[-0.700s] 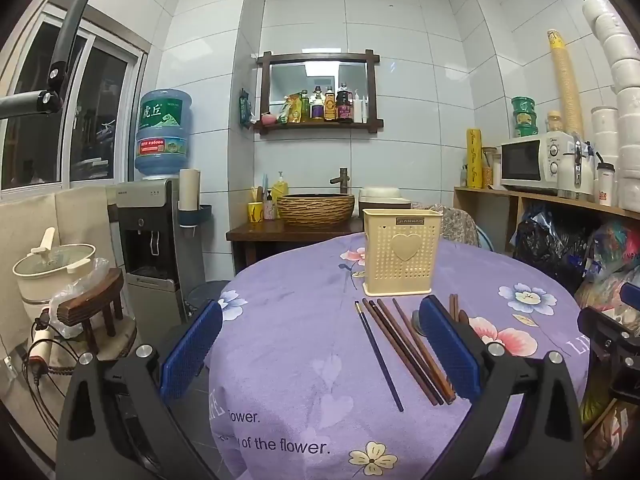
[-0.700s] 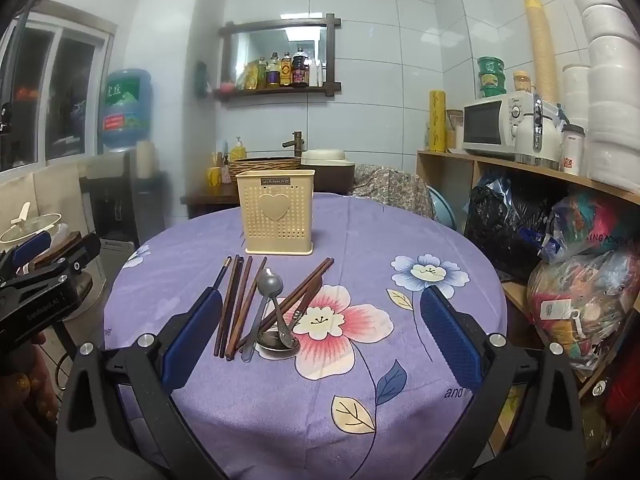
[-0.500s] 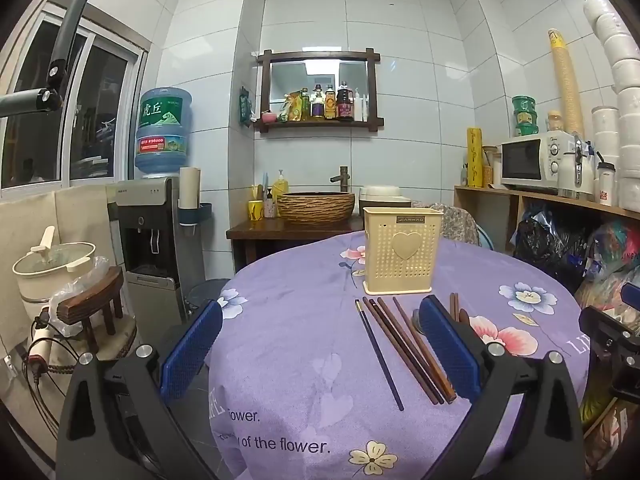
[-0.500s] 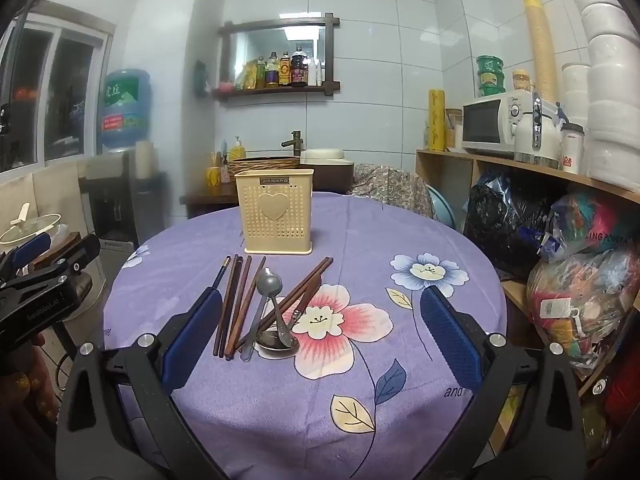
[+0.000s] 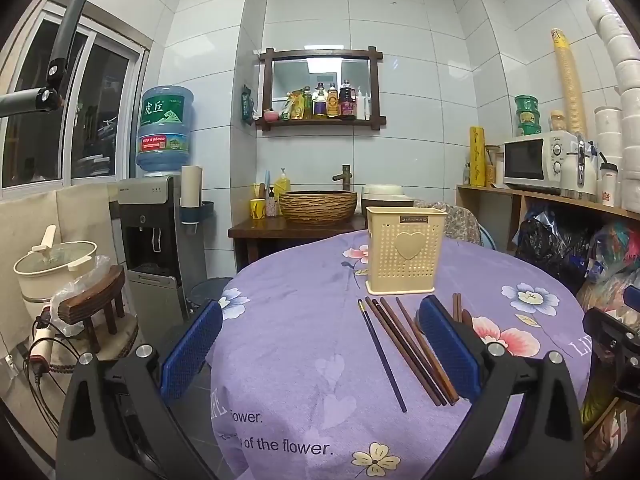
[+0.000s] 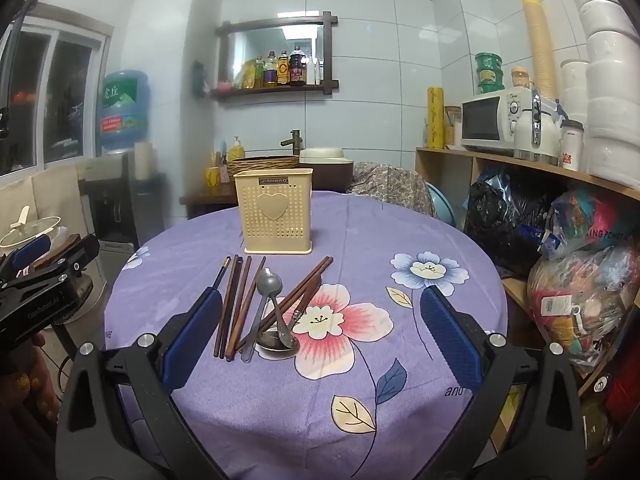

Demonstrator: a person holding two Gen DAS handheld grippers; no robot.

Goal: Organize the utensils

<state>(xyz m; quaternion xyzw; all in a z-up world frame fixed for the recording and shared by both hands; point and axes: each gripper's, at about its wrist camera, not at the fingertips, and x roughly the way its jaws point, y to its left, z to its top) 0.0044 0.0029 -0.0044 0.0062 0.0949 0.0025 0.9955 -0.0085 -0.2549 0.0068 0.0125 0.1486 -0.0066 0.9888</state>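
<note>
Left wrist view: left gripper [image 5: 320, 350] wide open, empty — chopsticks [image 5: 404, 348] lie on the bench [image 5: 300, 320] before the cream holder [image 5: 405, 255].
Right wrist view: right gripper [image 6: 322, 338] wide open, empty — spoons [image 6: 269, 312] beside chopsticks [image 6: 238, 304], near holder [image 6: 274, 210].

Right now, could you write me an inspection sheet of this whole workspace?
Surface: round table under purple flowered cloth.
Job's things: cream perforated plastic holder with heart, upright; dark wooden chopsticks and metal spoons lying loose in front of it.
Clutter: nothing seen on the table.
Grippers: left gripper and right gripper open, empty.
Cables: cord beside wooden stool.
Surroundings: white microwave, water dispenser.
</note>
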